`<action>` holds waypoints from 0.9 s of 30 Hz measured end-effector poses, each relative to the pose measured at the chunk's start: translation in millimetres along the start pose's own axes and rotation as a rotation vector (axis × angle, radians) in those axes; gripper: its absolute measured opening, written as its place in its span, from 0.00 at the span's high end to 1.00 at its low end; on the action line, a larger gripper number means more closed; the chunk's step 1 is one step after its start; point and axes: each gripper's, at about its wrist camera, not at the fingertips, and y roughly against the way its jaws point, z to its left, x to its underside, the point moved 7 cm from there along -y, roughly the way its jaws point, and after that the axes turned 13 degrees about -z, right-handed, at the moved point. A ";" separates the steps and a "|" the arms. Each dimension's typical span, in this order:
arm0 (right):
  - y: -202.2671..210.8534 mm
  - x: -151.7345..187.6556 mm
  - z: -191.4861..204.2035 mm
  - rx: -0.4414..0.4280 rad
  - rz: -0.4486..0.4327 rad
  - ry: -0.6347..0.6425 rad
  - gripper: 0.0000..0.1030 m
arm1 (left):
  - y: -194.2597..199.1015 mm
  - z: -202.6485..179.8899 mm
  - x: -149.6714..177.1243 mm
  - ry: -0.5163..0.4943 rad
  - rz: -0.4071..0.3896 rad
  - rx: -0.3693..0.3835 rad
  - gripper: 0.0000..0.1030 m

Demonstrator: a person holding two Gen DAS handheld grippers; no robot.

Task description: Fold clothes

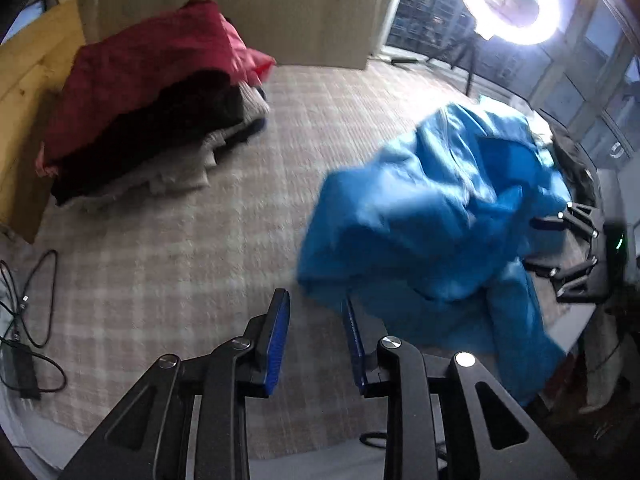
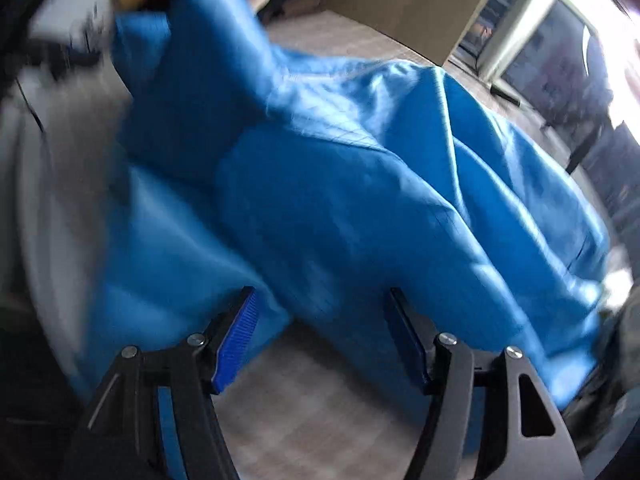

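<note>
My left tool (image 1: 316, 312) hangs over the checked rug (image 1: 168, 248) with its blue pads (image 1: 276, 340) apart and nothing between them. Far left I see a black cable (image 1: 36, 300) looped on the rug, a yellow wooden board (image 1: 28, 92), then a stack of folded clothes (image 1: 152, 112) with a red piece on top, dark and pale ones beneath. Behind it stands a pale wood cabinet (image 1: 280, 4). To the right the crumpled blue garment (image 1: 436, 216) lies heaped on the rug, its near edge just beside my left tool's right pad. My right tool (image 2: 324, 332) is open too, its pads clear of the cloth, with the blue garment (image 2: 360, 184) bulging just ahead of them. A ring light (image 1: 508, 0) glares at the upper right, before dark windows.
</note>
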 end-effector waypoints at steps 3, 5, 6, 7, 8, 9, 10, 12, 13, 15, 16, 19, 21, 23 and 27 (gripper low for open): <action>-10.2 -14.4 -15.6 -0.049 -0.022 0.002 0.99 | 7.0 -5.7 -9.7 -0.003 -0.027 -0.012 0.75; -15.3 -40.1 -50.7 -0.028 -0.074 -0.045 0.98 | 6.6 -10.0 -14.9 -0.005 -0.039 -0.011 0.75; -20.0 -50.6 -70.5 -0.006 -0.083 -0.074 0.98 | 5.6 -12.4 -17.7 -0.005 -0.044 -0.012 0.75; -29.5 -55.6 -95.3 0.043 -0.052 -0.116 0.97 | 2.5 -14.1 -20.0 -0.001 -0.045 -0.025 0.75; -38.8 -60.6 -120.0 0.091 -0.021 -0.158 0.97 | -1.5 -16.2 -20.6 0.006 -0.042 -0.030 0.75; -43.3 -64.8 -138.4 0.116 -0.004 -0.188 0.97 | -5.0 -18.5 -20.8 0.013 -0.039 -0.033 0.75; -37.4 -67.8 -142.6 0.087 -0.022 -0.190 0.97 | -4.9 -22.0 -18.9 0.019 -0.039 -0.027 0.75; -23.9 -71.2 -147.7 0.033 -0.058 -0.188 0.89 | -3.9 -30.3 -11.4 0.018 -0.033 -0.013 0.75; -13.3 -66.2 -141.1 0.014 -0.074 -0.169 0.75 | -3.1 -34.7 -6.2 0.013 -0.028 -0.006 0.75; 8.0 -56.0 -127.6 -0.024 -0.107 -0.130 0.52 | 0.5 -42.6 7.7 0.010 -0.017 -0.012 0.75; 17.8 -49.3 -120.6 -0.039 -0.120 -0.109 0.48 | 3.0 -48.4 15.7 0.001 -0.017 -0.005 0.73; 31.6 -22.5 -101.6 -0.043 -0.119 -0.037 0.37 | 1.6 -56.9 40.6 -0.038 0.002 -0.021 0.56; 24.9 -9.0 -95.9 -0.017 -0.105 0.012 0.35 | -10.0 -52.6 47.1 -0.033 0.024 -0.048 0.56; 5.7 -1.2 -96.4 0.040 -0.077 0.062 0.35 | -25.8 -45.8 50.7 -0.013 0.047 -0.077 0.56; -28.9 8.6 -101.7 0.056 -0.017 0.099 0.35 | -61.1 -44.6 45.9 0.018 0.076 -0.076 0.55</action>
